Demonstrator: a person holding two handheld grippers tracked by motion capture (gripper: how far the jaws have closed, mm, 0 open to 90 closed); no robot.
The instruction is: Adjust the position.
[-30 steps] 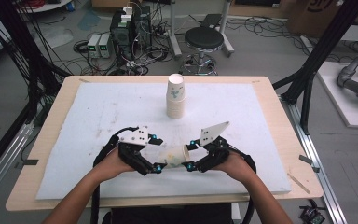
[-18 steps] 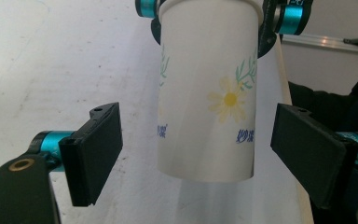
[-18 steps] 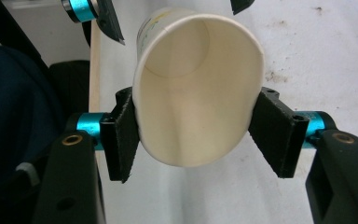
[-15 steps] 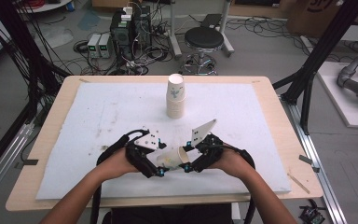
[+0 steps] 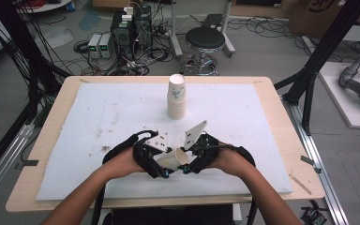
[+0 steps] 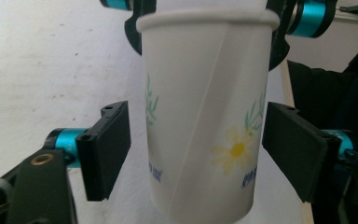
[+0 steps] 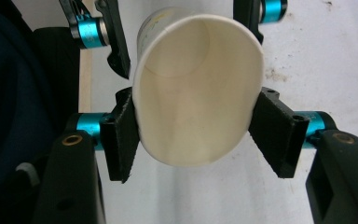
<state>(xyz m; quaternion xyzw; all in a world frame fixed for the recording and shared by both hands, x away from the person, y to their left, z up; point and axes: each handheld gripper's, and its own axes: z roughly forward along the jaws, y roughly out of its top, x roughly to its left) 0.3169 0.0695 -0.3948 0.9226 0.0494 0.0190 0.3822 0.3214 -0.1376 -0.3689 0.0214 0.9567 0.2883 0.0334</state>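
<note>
A white paper cup (image 5: 172,159) with a daisy print lies level above the front middle of the white mat (image 5: 243,126), between both hands. My right gripper (image 5: 187,159) is shut on its rim; in the right gripper view the pads (image 7: 123,140) squeeze the open mouth (image 7: 196,116) into an oval. My left gripper (image 5: 163,161) straddles the cup's lower body (image 6: 200,140). Its jaws have just been closing, and a narrow gap still shows beside the left pad (image 6: 107,149), so it stands open around the cup.
A stack of paper cups (image 5: 176,96) stands upright at the far middle of the mat. Dark specks (image 5: 105,147) mark the mat's left part. The wooden table edge (image 5: 281,197) frames the mat; a stool (image 5: 205,40) and electronics sit on the floor beyond.
Both hands have drawn closer together. The left gripper has slid over the cup's base and its jaws have narrowed around it. The right gripper keeps its hold on the rim.
</note>
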